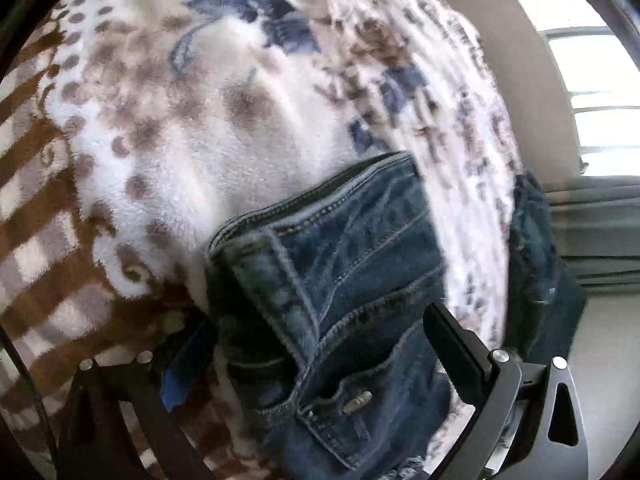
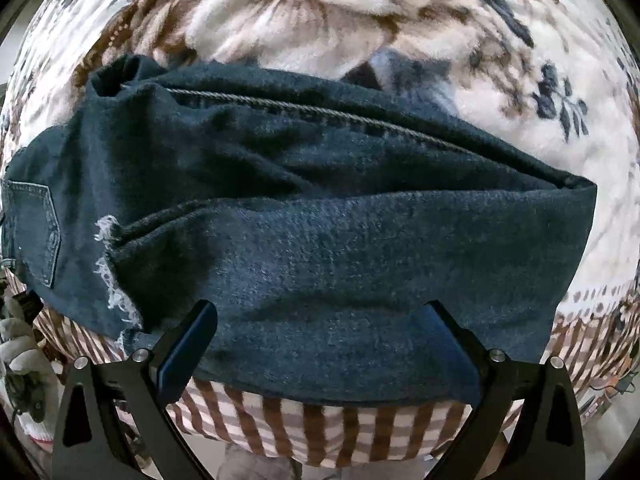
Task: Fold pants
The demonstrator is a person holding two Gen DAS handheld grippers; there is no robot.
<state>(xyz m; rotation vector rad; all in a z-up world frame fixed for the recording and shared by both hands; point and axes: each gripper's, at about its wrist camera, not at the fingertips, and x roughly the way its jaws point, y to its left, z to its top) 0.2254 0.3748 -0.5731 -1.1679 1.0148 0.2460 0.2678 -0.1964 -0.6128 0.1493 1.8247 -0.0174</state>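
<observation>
Dark blue denim pants (image 2: 320,220) folded on a plush floral white-and-brown blanket (image 2: 320,12), straight ahead of the right hand-held gripper (image 2: 320,340), fingers spread wide at the near edge, clamping nothing. Waistband between the wide-parted fingers of the left hand-held gripper (image 1: 320,344); grip on it impossible to tell.

Bare blanket (image 1: 192,148) beyond the jeans (image 1: 352,264)

The pants (image 2: 320,216) are dark blue denim jeans, folded into a thick, wrinkled bundle lying crosswise. A back pocket (image 2: 34,228) shows at one end beside a frayed white tear (image 2: 110,276), and the waistband (image 1: 320,196) with its button (image 1: 356,402) lies open.
</observation>
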